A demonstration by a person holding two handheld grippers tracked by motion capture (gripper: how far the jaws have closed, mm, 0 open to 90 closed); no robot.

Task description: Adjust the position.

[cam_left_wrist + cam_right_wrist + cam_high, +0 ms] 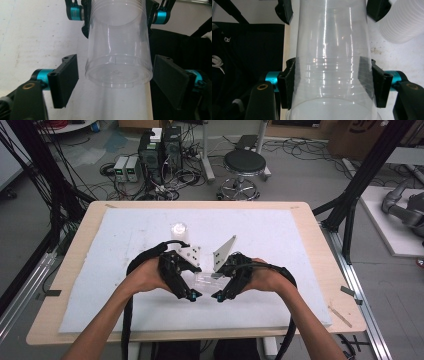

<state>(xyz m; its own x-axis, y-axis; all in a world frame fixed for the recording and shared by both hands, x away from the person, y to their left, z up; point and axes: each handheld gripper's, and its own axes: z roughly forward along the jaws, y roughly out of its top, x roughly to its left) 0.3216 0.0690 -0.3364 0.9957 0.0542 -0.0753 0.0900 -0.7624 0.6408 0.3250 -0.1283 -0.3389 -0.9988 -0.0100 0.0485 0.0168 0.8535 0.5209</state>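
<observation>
No readable text anywhere — the dark marking on the cardboard box (357,132) at the far right is cut off and illegible.

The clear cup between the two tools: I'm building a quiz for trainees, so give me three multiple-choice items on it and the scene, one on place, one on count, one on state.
1. Where is the clear cup?
A. Between the two tools
B. On the stool
C. On the floor

2. How many tools touch the cup?
A. None
B. One
C. Two

3. How is the left tool?
A. Open around the cup's base
C. Shut on the base
B. Lying on the table

Key: 1 A, the high view shows the cup between them. 2 B, just the right tool presses its rim end. 3 A, gaps show on both sides of the base.
</observation>
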